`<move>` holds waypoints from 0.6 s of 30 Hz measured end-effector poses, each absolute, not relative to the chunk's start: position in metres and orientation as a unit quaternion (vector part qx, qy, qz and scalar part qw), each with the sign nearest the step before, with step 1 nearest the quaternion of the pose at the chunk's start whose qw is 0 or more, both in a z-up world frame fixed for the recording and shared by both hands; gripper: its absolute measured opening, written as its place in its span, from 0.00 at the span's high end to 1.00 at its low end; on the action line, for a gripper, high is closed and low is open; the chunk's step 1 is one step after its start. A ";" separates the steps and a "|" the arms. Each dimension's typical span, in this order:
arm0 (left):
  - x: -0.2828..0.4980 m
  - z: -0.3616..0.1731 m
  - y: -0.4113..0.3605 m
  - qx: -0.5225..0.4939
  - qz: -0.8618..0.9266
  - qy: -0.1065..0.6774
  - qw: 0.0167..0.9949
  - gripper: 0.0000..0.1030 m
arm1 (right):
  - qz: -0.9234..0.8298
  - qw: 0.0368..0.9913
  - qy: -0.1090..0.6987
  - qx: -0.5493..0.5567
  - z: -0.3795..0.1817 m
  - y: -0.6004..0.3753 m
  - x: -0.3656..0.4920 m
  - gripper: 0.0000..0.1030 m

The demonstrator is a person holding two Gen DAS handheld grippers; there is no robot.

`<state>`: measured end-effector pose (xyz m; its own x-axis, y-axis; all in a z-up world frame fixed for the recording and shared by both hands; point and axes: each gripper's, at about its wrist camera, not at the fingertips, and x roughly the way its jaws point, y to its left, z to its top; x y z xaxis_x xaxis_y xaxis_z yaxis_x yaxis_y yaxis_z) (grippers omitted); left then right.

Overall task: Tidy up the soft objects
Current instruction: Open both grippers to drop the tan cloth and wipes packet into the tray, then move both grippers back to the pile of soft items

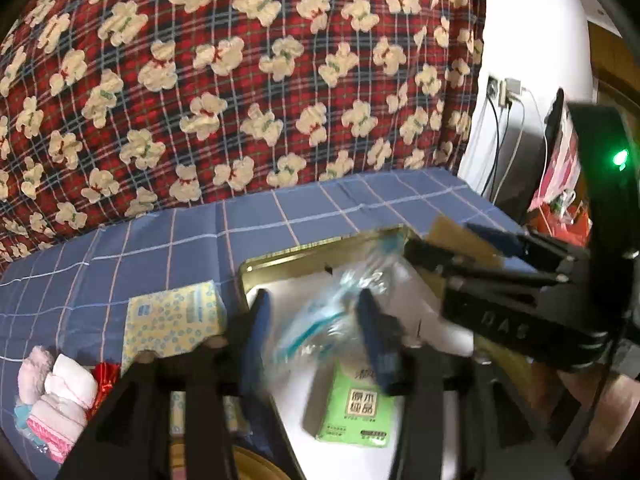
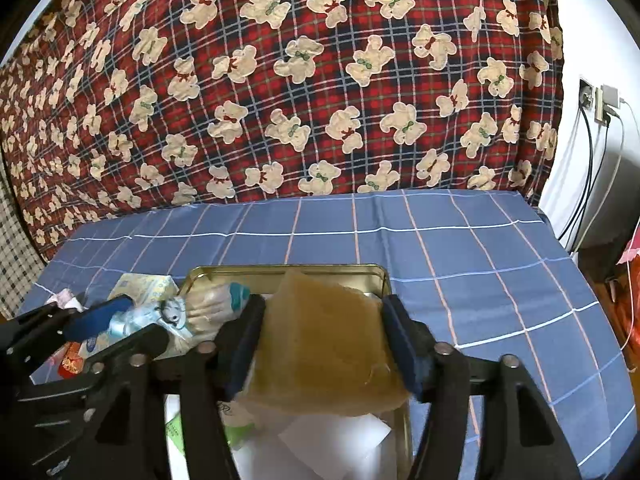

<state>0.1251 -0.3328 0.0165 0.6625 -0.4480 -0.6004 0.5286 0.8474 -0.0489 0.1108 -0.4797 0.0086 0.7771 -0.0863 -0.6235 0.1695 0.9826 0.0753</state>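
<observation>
A gold metal tin (image 1: 320, 258) (image 2: 380, 276) with a white lining lies on the blue checked sheet. My left gripper (image 1: 314, 338) is shut on a clear plastic bag with blue-and-white contents (image 1: 344, 300) (image 2: 208, 312), held over the tin. A green tissue pack (image 1: 354, 408) (image 2: 176, 428) lies inside the tin. My right gripper (image 2: 324, 344) is shut on a tan sponge-like pad (image 2: 324, 340) (image 1: 460, 236), also above the tin. The right gripper shows in the left wrist view (image 1: 452, 248).
A yellow dotted tissue pack (image 1: 172, 316) (image 2: 144, 284) and rolled pink-and-white cloths in plastic (image 1: 56, 392) lie left of the tin. A red plaid bear-print quilt (image 2: 280, 80) rises behind the sheet. Wall socket and cables (image 2: 600, 100) hang at right.
</observation>
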 end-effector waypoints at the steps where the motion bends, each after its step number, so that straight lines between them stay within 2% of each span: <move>1: 0.124 0.019 -0.331 0.061 -0.270 0.305 0.911 0.40 | -0.070 0.940 0.327 0.063 0.008 -0.480 0.112 0.21; 4: 0.119 0.025 -0.325 0.057 -0.271 0.288 0.917 0.39 | -0.075 0.943 0.320 0.061 0.011 -0.480 0.109 0.21; 7: 0.115 0.030 -0.311 0.044 -0.265 0.276 0.923 0.32 | -0.081 0.948 0.301 0.064 0.016 -0.481 0.100 0.21; 12: 0.098 0.039 -0.275 0.032 -0.249 0.241 0.938 0.30 | -0.070 0.958 0.269 0.076 0.026 -0.473 0.079 0.20; 14: 0.088 0.041 -0.254 0.028 -0.237 0.225 0.945 0.22 | -0.057 0.963 0.251 0.077 0.032 -0.462 0.068 0.20; 18: 0.075 0.037 -0.209 0.022 -0.200 0.204 0.958 0.14 | -0.018 0.973 0.218 0.080 0.040 -0.434 0.049 0.18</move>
